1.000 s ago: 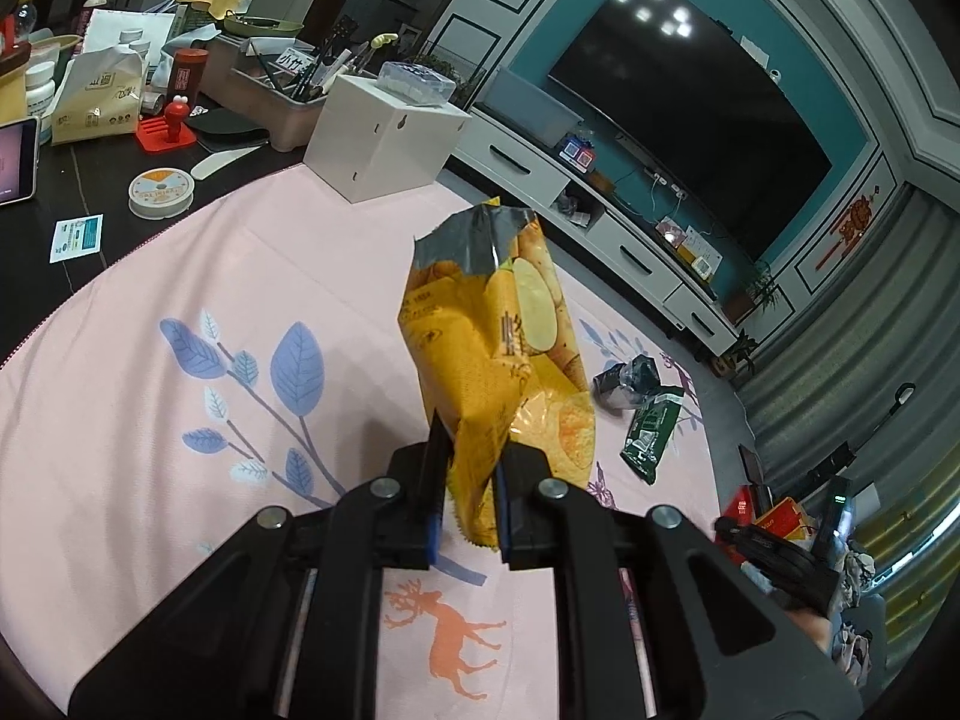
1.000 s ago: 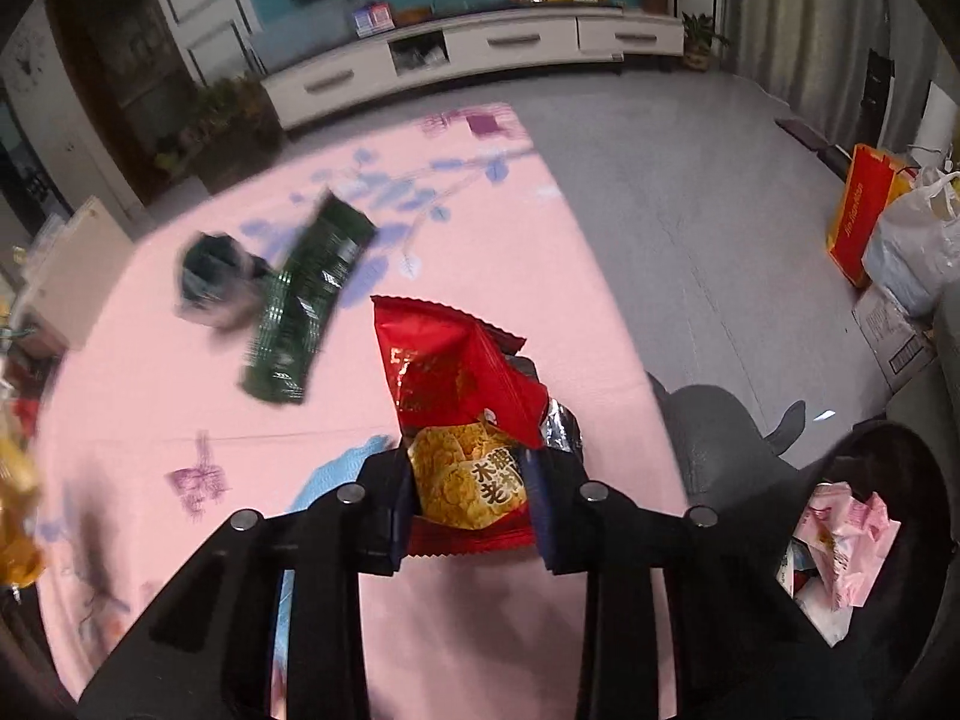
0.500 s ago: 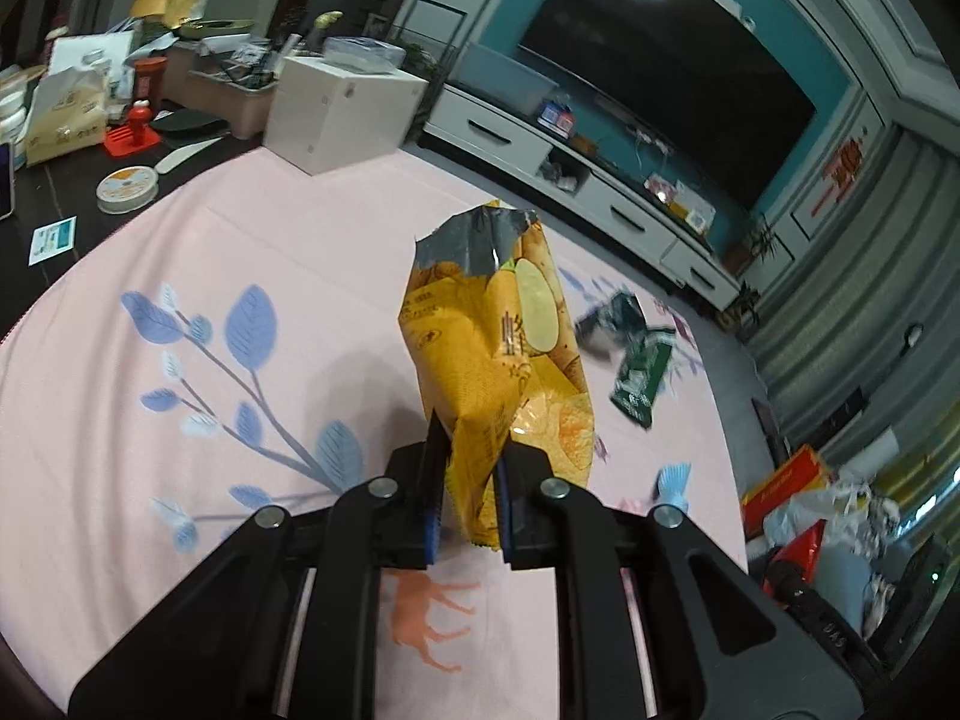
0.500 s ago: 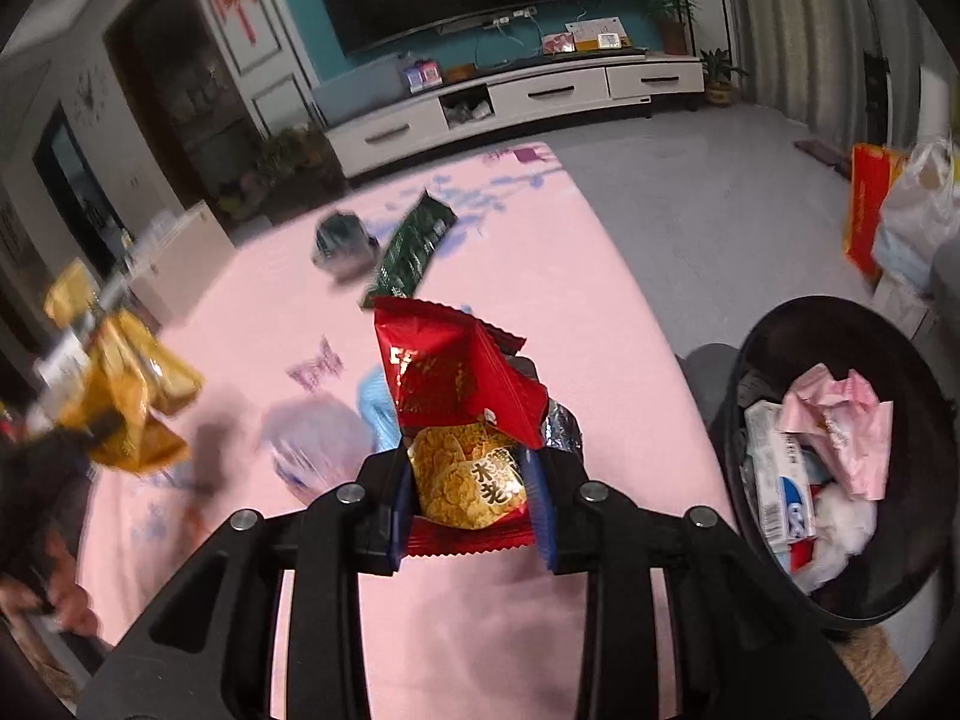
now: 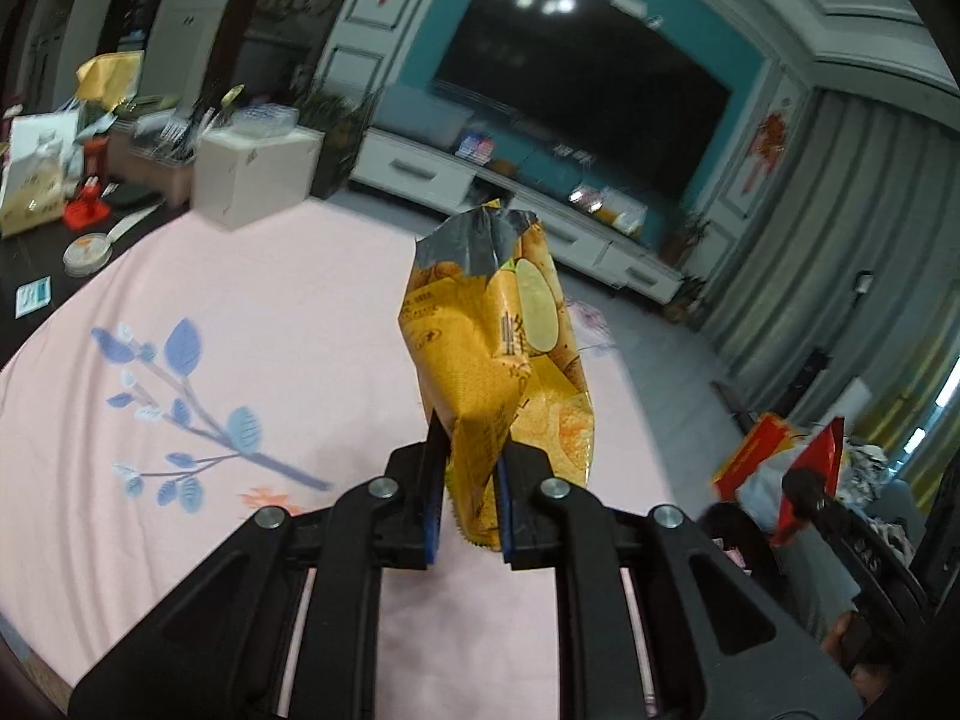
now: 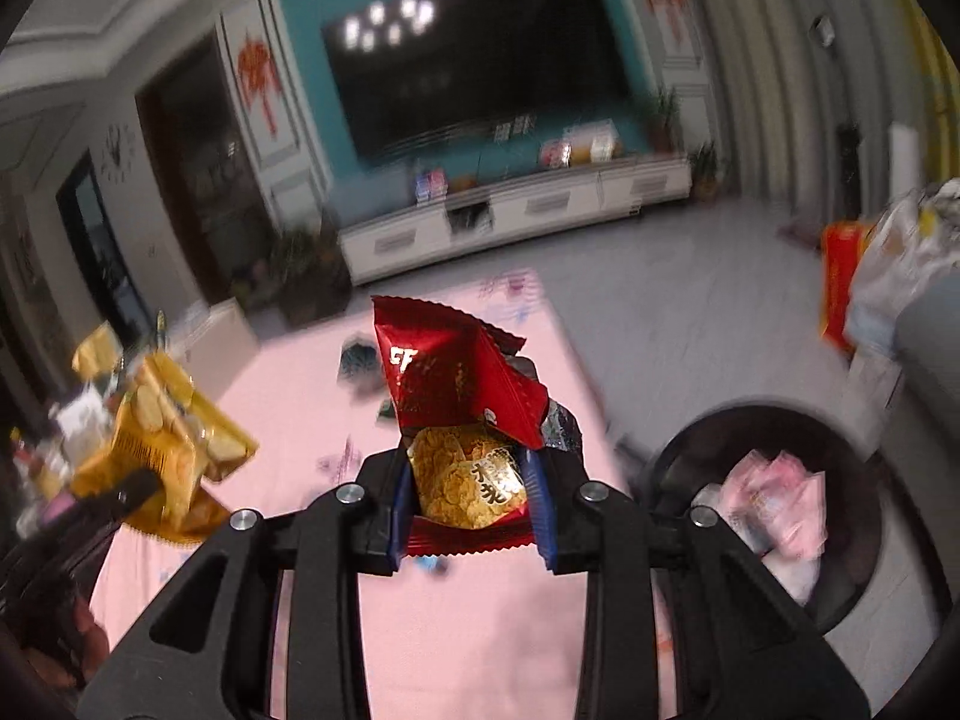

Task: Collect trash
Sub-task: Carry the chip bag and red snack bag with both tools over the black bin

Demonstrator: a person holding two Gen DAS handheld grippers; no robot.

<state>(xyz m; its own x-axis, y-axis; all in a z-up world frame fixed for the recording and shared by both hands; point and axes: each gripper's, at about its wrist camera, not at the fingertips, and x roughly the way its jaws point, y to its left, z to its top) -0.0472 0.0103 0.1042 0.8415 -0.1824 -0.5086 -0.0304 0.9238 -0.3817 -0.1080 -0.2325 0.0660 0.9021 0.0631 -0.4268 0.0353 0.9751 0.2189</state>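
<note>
Holding a yellow potato-chip bag (image 5: 498, 372) by its lower edge, the left gripper (image 5: 469, 507) has its jaws pressed narrow on the foil, and the bag stands upright above the fingers over the pink tablecloth (image 5: 252, 312). To its right, the right gripper (image 6: 471, 519) clamps a red snack packet (image 6: 456, 384) (torn open at the top) in the same way. Right of and below that claw stands the black trash bin (image 6: 840, 438), with paper rubbish already inside. I judge that the carrying step is in hand. The next move calls for bringing each claw above the bin mouth before the jaws open. More wrappers (image 6: 359, 360) lie ahead of the right claw.
</note>
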